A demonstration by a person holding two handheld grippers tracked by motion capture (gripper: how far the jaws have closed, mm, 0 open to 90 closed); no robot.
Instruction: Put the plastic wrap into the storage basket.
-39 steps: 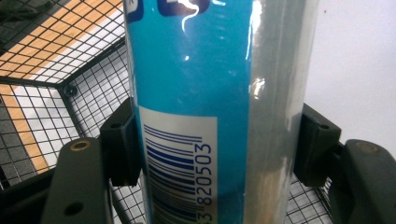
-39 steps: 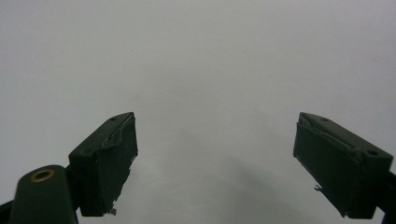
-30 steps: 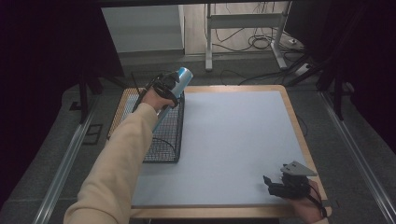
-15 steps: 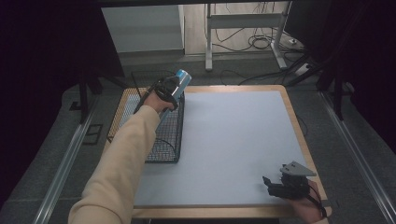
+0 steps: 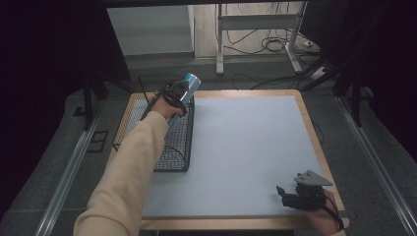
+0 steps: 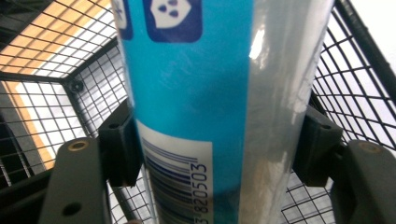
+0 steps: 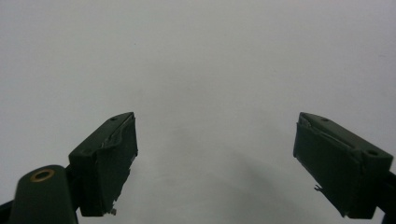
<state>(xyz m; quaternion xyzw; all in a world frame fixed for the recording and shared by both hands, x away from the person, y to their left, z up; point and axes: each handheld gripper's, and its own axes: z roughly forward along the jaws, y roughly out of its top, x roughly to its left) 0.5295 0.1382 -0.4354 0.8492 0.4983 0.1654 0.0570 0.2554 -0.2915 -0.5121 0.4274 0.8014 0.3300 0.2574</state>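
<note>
A blue and silver can (image 5: pixel 192 81) with a barcode (image 6: pixel 196 93) is tilted over the far right corner of a black wire basket (image 5: pixel 173 150). My left gripper (image 5: pixel 178 94) (image 6: pixel 219 144) holds it. Its jaws have just been opening, but the can is still between them. Both pads (image 6: pixel 120 142) lie against its sides, and I see no gap. My right gripper (image 5: pixel 291 194) (image 7: pixel 215 140) rests near the table's front right corner. It is open, with nothing but the pale surface between its fingers.
The basket stands on the left side of the pale grey tabletop (image 5: pixel 246 142), which has a wooden edge. Beyond the table are a metal frame's legs (image 5: pixel 255 29) and cables on the floor. Dark curtains close off both sides.
</note>
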